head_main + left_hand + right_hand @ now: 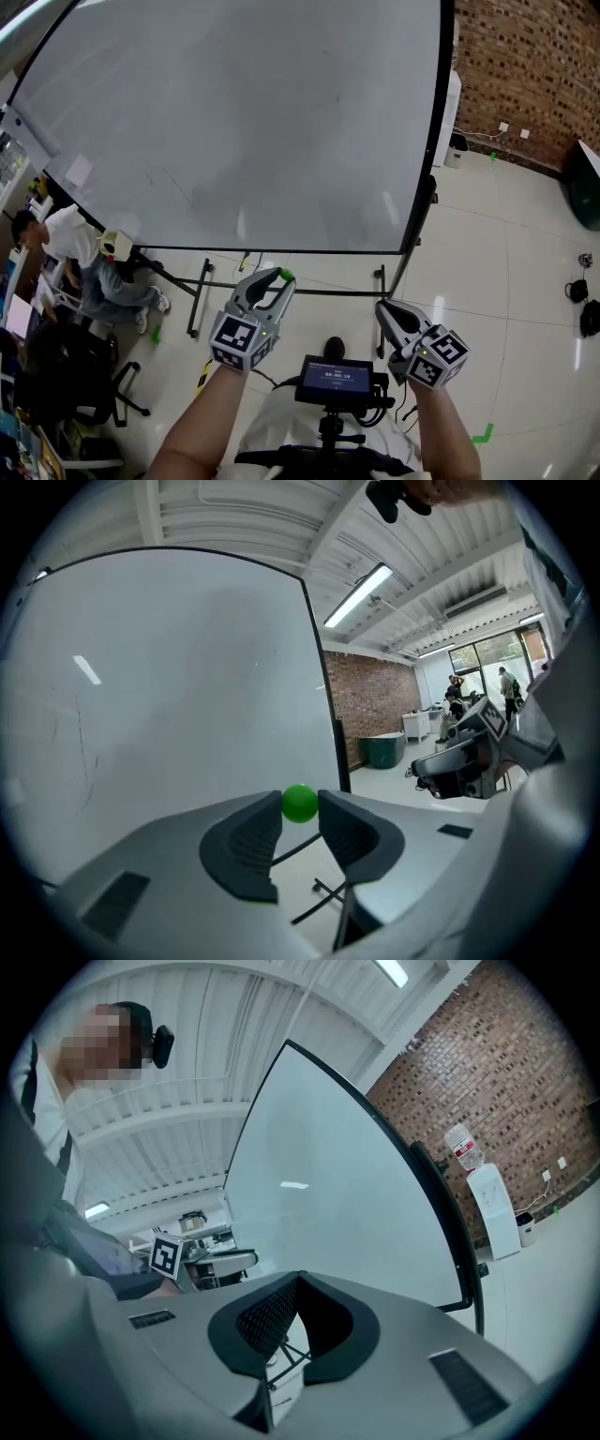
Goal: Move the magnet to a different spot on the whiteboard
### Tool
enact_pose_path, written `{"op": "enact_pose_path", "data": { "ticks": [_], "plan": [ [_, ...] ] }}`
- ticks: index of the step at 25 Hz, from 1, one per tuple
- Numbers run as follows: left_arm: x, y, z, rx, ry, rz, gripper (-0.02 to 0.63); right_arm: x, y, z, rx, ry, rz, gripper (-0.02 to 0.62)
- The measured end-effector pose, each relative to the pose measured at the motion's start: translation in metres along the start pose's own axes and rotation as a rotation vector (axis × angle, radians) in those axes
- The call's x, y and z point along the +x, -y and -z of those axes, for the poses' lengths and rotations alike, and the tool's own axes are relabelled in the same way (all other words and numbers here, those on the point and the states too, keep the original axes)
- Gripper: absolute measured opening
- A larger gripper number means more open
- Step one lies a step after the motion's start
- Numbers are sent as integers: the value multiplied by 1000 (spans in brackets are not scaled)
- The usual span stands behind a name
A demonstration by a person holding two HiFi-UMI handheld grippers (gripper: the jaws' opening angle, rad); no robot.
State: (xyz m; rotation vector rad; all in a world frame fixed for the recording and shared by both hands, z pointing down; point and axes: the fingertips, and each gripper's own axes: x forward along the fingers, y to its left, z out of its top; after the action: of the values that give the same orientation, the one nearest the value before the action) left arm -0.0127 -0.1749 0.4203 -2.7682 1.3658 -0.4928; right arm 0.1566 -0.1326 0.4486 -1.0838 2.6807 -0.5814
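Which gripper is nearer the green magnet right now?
Left. The left gripper has the green magnet pinched between its fingers; the right gripper is beside it, shut and empty, apart from the magnet.

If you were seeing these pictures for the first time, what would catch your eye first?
The big whiteboard fills most of the head view, with a brick wall at its right. Next comes the small green magnet, pinched between the tips of the left gripper below the board; the right gripper beside it is shut and empty.
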Motion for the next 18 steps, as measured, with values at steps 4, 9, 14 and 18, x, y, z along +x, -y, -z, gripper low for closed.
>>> {"op": "enact_pose_path", "data": {
  "ticks": [4, 9, 14, 18],
  "plan": [
    [-16, 2, 16, -109, 5, 40, 147, 8, -9, 2, 2, -1, -20, 15],
    [-33, 2, 23, -158, 45, 110, 147, 28, -26, 11, -8, -9, -41, 15],
    [-55, -18, 36, -197, 63, 137, 147, 58, -47, 14, -16, -15, -49, 15],
    [-85, -42, 52, -224, 60, 144, 147, 84, -70, 20, -25, -29, -48, 15]
  ]
}}
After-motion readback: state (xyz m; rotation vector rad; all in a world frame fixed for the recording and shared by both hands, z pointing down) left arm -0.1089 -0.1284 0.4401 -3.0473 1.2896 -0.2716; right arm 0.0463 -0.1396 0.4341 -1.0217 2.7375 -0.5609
